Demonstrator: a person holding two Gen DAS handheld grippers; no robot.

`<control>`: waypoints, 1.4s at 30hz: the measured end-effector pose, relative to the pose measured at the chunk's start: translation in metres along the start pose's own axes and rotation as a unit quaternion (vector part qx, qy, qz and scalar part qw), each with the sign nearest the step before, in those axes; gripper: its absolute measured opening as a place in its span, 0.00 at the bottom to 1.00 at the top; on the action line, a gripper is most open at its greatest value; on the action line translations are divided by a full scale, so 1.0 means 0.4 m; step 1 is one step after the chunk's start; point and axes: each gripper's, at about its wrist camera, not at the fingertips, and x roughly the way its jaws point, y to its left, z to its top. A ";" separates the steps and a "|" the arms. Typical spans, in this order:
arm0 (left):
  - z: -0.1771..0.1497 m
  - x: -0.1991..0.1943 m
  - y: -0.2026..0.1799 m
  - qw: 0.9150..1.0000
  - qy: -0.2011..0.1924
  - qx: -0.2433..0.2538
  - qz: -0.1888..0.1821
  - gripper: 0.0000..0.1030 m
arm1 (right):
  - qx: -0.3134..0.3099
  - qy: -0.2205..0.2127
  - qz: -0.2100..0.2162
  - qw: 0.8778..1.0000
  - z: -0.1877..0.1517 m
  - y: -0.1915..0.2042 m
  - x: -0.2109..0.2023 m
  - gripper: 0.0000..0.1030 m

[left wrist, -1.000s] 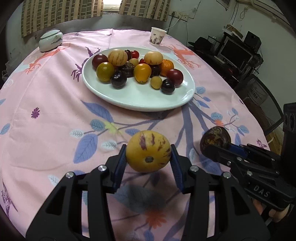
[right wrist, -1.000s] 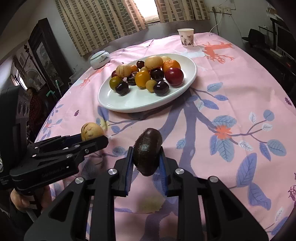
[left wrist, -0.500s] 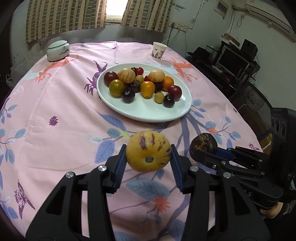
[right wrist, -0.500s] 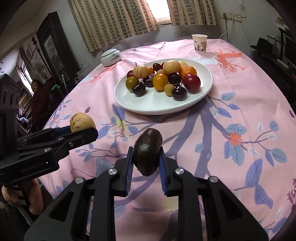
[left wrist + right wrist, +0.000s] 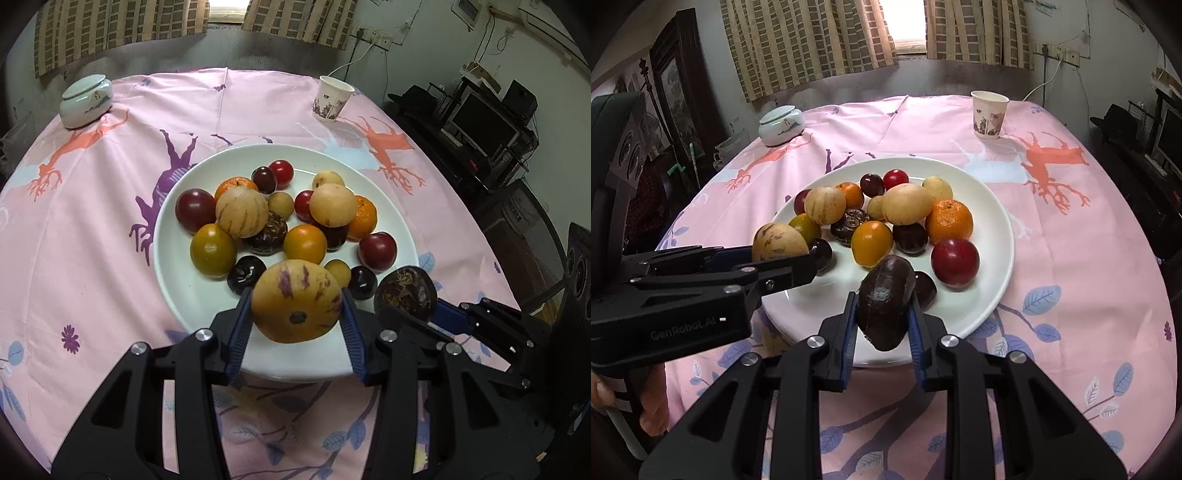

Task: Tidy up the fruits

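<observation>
My left gripper (image 5: 295, 317) is shut on a yellow melon with purple streaks (image 5: 295, 301) and holds it above the near rim of the white plate (image 5: 384, 206). My right gripper (image 5: 882, 317) is shut on a dark purple fruit (image 5: 886, 295), also above the plate's near rim (image 5: 993, 206). The plate holds several fruits: plums, oranges, pale melons, cherries. The right gripper and its dark fruit (image 5: 404, 291) show at the right of the left wrist view. The left gripper and its melon (image 5: 777, 242) show at the left of the right wrist view.
A paper cup (image 5: 332, 98) stands at the back right of the pink floral tablecloth (image 5: 92, 221), and a lidded ceramic jar (image 5: 85, 100) at the back left. Shelves with electronics (image 5: 487, 122) stand to the right of the table.
Both grippers have moved forward with their fruits, from over the cloth in front of the plate to over the plate's near rim. Neither grip has changed.
</observation>
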 end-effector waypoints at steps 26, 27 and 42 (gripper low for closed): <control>0.022 -0.063 0.006 0.999 -0.048 -0.017 0.006 0.73 | -0.022 -0.019 -0.011 1.000 0.012 0.027 -0.006 0.70; 0.015 -0.077 0.003 0.998 -0.057 -0.018 0.014 0.80 | -0.021 -0.022 -0.011 0.999 0.010 0.028 -0.016 0.72; -0.146 -0.208 -0.036 0.987 -0.105 -0.005 0.122 0.97 | 0.017 -0.045 -0.056 0.997 -0.081 0.045 -0.114 0.99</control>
